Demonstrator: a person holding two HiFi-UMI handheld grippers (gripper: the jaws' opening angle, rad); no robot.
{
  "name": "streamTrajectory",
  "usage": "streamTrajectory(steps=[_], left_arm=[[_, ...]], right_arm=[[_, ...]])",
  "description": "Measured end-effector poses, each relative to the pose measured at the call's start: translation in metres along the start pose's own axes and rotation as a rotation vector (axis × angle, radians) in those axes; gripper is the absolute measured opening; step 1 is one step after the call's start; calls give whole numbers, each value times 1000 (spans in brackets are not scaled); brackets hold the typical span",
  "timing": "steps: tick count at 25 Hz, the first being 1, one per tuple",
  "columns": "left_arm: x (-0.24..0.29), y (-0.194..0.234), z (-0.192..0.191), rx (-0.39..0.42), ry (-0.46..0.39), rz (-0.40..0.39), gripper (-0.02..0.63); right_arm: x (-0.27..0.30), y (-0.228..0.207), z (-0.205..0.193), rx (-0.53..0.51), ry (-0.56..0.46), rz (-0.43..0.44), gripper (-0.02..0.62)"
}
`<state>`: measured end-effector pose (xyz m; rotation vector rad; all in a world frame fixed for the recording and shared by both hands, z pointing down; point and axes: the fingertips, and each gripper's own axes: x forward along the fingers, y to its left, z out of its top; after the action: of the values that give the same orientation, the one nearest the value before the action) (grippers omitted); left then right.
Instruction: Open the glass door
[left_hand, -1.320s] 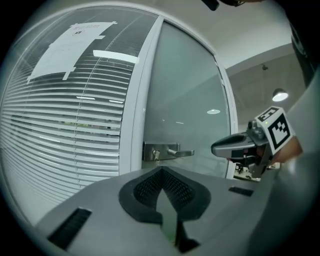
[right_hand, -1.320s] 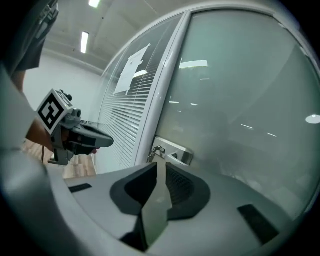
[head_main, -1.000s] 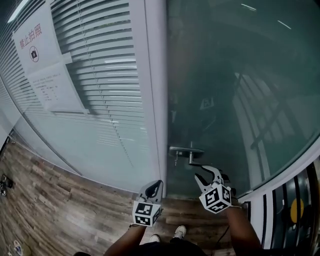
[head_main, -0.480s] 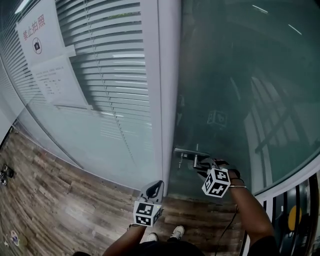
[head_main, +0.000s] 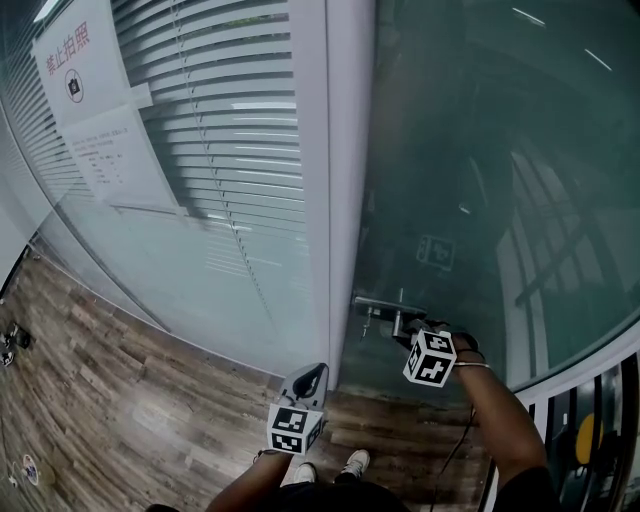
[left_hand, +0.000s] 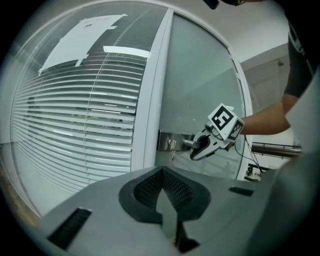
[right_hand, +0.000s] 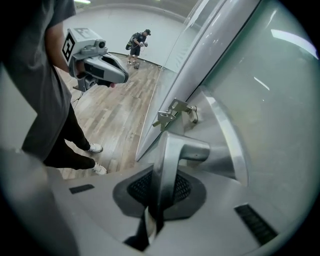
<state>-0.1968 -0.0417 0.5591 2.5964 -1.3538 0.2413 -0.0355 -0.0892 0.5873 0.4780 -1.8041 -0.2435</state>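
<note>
The frosted glass door (head_main: 480, 180) fills the right of the head view, hinged beside a white frame post (head_main: 345, 200). Its metal lever handle (head_main: 385, 304) sits low on the door, with keys (left_hand: 172, 146) hanging from the lock. My right gripper (head_main: 412, 336) has just been closing and is now shut on that lever handle (right_hand: 172, 160), which runs between its jaws (right_hand: 157, 200). From the left gripper view, the right gripper (left_hand: 201, 148) is seen clamped at the lever's end. My left gripper (head_main: 314, 374) hangs back near the post's foot, shut with nothing in it (left_hand: 166, 200).
A glass partition with white blinds (head_main: 220, 150) and taped paper notices (head_main: 90, 90) stands left of the post. Wood flooring (head_main: 110, 400) lies below. Dark railing bars (head_main: 600, 420) are at the far right. A distant person (right_hand: 138, 42) stands down the corridor.
My right gripper has dropped and moved in onto the lever handle, tilted downward, and its jaws have closed on it. The left gripper has stayed where it was.
</note>
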Motion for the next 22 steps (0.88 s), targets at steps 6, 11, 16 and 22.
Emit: streamTrajectory(steps=[6,11,16,22], left_arm=[[3,0,1,4,2,-5,-2],[4,-5,1,2,2,-19,-2],[6,-11,-1,2,7,-33,-2],[4,-12,-4,22,28,-39,-2]], right_arm=[[2,4,-2,-32,12,30,15],[3,7,2,-14,-36,50,15],[4,7,12,63,-191,48,15],[13,1,30,203,-425,-34,15]])
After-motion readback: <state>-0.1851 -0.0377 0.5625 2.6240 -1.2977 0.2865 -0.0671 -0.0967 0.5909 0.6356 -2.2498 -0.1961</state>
